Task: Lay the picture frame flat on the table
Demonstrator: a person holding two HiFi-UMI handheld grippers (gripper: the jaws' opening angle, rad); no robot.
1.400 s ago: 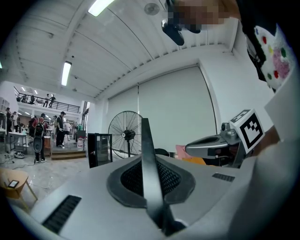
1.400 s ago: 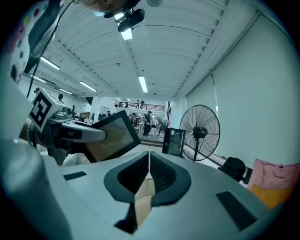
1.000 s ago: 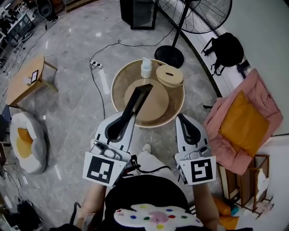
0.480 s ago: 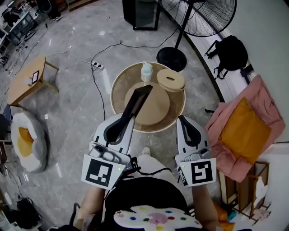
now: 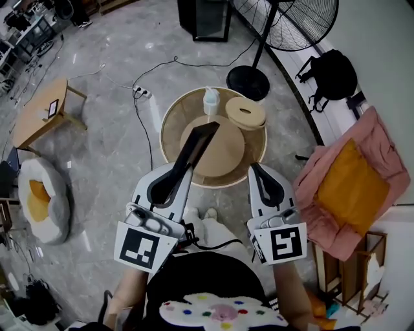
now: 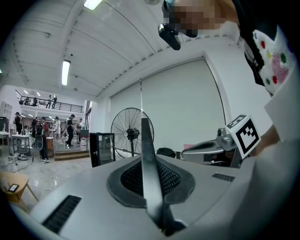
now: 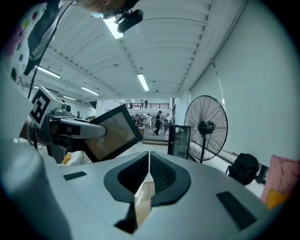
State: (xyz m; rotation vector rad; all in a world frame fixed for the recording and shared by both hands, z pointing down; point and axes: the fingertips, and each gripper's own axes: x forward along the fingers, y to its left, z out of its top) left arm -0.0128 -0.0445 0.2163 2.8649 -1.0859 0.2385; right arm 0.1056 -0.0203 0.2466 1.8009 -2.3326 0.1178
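carrying step: pinching the picture frame [image 5: 197,143] by its edge with the left tongs [image 5: 182,169], tilted up in the air over the round counter [image 5: 169,115], not flat yet. right tongs [image 5: 256,170] pressed together, empty. next: tip it over, lower gently, clear of the bottle [image 5: 211,101] and round box [image 5: 244,112]. grey shiny floor [image 5: 110,129], big fan [image 5: 288,19], pink cushion [image 5: 343,181] nearby.

a round table [image 5: 173,126] stands in the upper centre of the head view. on it lie a large pale disc [image 5: 228,154], a white bottle [image 5: 211,102] at its upper edge, and to the right of the bottle what seems a round wooden box [image 5: 244,113].
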